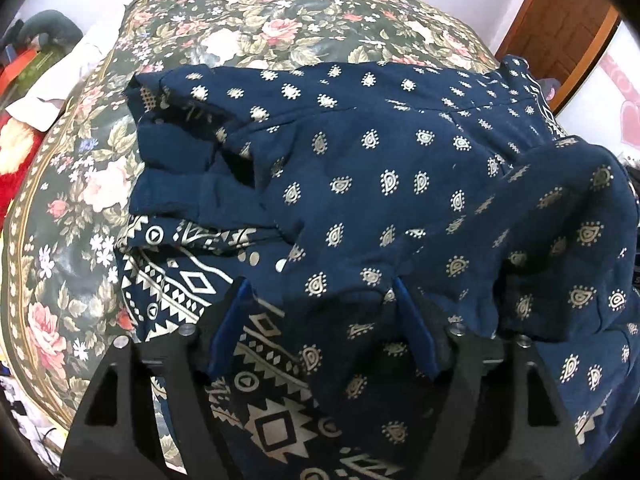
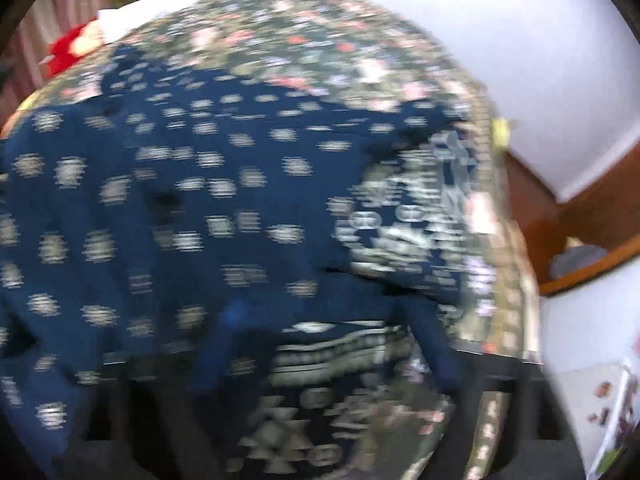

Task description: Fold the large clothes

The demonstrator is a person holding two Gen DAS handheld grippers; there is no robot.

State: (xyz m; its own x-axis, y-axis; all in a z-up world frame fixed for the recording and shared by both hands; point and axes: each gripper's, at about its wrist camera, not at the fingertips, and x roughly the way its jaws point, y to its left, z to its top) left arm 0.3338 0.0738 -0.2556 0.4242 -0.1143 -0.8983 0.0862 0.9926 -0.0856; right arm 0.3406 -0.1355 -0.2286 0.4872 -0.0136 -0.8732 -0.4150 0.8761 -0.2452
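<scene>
Navy paisley-print cotton garment point(image 1: 380, 184) lies half-folded on the floral bedspread point(image 1: 248, 12). Left gripper point(image 1: 320, 300) gapes, cloth loose between; right gripper point(image 2: 320, 344), blurred, seems parted. Smooth creases before folding.

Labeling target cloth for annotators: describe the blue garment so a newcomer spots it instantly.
Start at the floral bedspread that covers the bed. On it lies the navy garment, partly folded. Small pale paisley drops and a white geometric border band set it apart from the pink roses around it.
</scene>
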